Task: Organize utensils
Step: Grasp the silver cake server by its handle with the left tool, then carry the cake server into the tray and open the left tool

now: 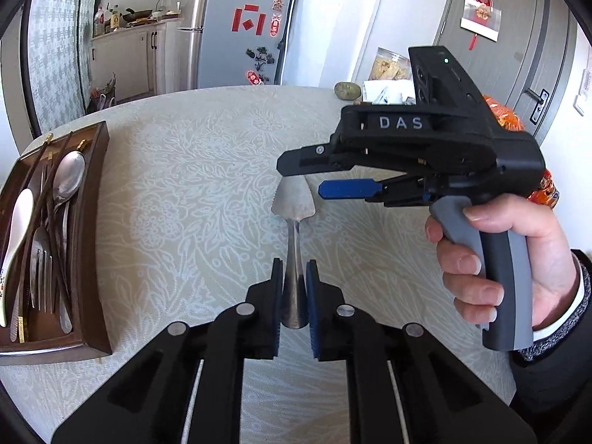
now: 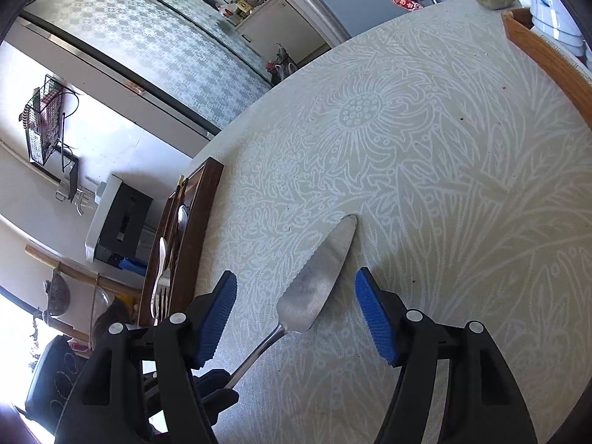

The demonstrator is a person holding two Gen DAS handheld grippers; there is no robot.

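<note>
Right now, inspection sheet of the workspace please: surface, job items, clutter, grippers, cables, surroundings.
Surface: round table under a pale floral cloth; a few dark specks in the right wrist view.
Job's things: cake server flat on the cloth; wooden tray at the table's left edge holding spoons, a fork and chopsticks.
Clutter: potato, papers and an orange packet at the far side.
Grippers: left gripper pads against the server's handle; right gripper open, hanging over the blade without touching it.
Cables: nothing seen.
Surroundings: fridge with magnets, kitchen counter, grey door.
</note>
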